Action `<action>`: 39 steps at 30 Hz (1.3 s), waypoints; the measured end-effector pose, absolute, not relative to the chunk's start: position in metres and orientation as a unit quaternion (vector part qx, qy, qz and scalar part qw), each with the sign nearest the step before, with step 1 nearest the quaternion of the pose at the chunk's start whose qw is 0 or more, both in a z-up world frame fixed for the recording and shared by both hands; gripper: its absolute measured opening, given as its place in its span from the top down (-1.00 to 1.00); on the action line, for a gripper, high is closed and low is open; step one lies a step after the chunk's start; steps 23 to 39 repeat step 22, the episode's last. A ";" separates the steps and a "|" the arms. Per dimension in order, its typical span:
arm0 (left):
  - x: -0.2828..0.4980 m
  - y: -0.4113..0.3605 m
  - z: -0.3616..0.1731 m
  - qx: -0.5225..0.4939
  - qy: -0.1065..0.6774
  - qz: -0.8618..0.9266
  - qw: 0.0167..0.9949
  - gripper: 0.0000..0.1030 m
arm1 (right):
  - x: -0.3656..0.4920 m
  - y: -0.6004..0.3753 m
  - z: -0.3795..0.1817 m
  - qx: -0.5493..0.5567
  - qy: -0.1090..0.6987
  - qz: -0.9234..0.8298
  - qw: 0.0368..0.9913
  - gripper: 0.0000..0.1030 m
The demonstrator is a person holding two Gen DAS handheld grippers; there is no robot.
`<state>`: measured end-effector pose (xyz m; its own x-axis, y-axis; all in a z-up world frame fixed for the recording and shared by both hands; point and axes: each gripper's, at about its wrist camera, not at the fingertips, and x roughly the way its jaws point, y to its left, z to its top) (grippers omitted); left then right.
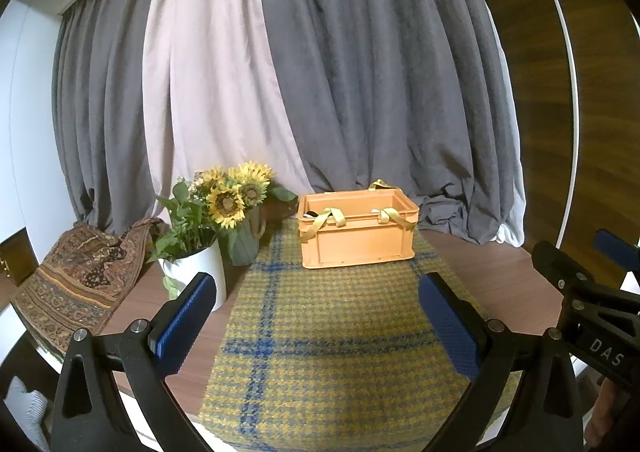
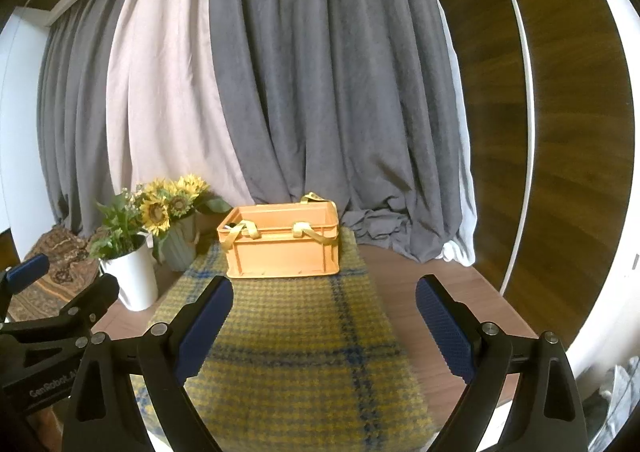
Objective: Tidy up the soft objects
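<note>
An orange plastic crate [image 1: 356, 230] stands at the far end of a yellow and blue checked cloth [image 1: 332, 340] on the table; it also shows in the right wrist view [image 2: 282, 246]. Yellow fabric straps [image 1: 332, 218] hang over its front rim, and something dark and white lies inside, mostly hidden. My left gripper [image 1: 320, 312] is open and empty above the near part of the cloth. My right gripper [image 2: 324, 322] is open and empty beside it, over the cloth [image 2: 296, 352]. Each gripper shows at the edge of the other's view.
A white pot of greenery [image 1: 196, 272] and a green vase of sunflowers [image 1: 240, 236] stand left of the crate. A patterned brown fabric [image 1: 80, 276] lies at the far left. Grey and pale curtains [image 1: 320, 72] hang behind the table. A wooden wall is on the right.
</note>
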<state>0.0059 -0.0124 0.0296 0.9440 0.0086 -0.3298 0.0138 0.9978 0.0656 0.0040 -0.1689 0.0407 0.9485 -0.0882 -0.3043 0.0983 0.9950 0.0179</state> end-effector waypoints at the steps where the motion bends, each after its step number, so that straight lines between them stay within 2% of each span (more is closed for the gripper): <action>1: 0.005 -0.012 0.030 0.034 0.167 -0.002 0.985 -1.00 | 0.004 -0.167 0.040 0.017 0.153 -0.049 0.987 -0.82; 39: 0.002 -0.015 0.032 0.034 0.169 0.001 0.985 -1.00 | 0.000 -0.168 0.047 0.017 0.149 -0.048 0.988 -0.82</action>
